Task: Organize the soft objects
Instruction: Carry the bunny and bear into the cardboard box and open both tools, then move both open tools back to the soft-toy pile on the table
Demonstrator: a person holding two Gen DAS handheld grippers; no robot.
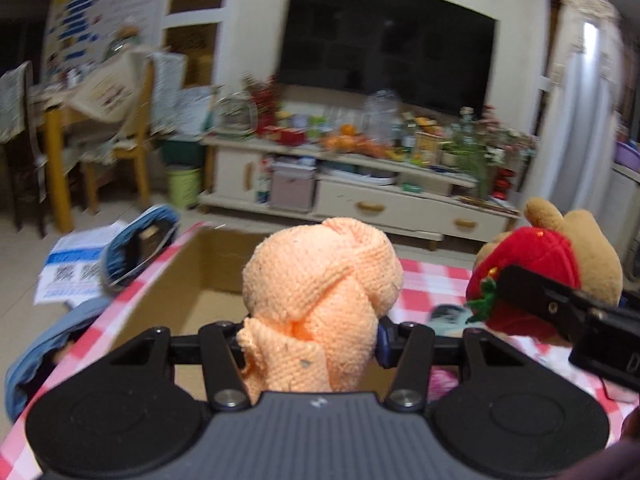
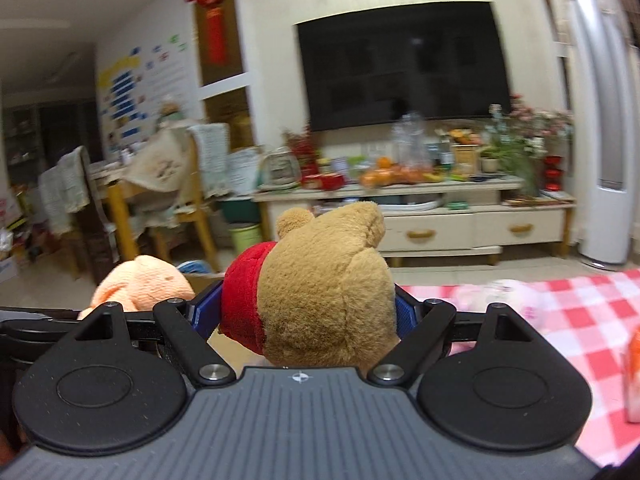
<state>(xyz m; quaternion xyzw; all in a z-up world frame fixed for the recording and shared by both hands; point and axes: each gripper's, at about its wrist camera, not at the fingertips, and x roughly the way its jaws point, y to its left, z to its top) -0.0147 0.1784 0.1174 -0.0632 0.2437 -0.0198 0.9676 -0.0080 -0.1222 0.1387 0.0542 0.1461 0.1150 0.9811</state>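
Note:
My left gripper [image 1: 310,340] is shut on an orange knitted towel [image 1: 320,296] rolled into a ball, held above the open cardboard box [image 1: 208,268] on the red-checked tablecloth [image 1: 436,280]. My right gripper [image 2: 306,316] is shut on a brown teddy bear with a red top [image 2: 320,284]. The bear [image 1: 560,264] shows at the right of the left wrist view, beside the towel. The towel [image 2: 144,284] shows at the left of the right wrist view.
A pale pink soft thing [image 2: 504,296] and an orange object [image 2: 634,364] lie on the tablecloth [image 2: 580,320] at right. Blue denim cloth [image 1: 136,244] hangs off the table's left edge. A TV stand [image 1: 360,184] with clutter and chairs [image 1: 100,132] stand beyond.

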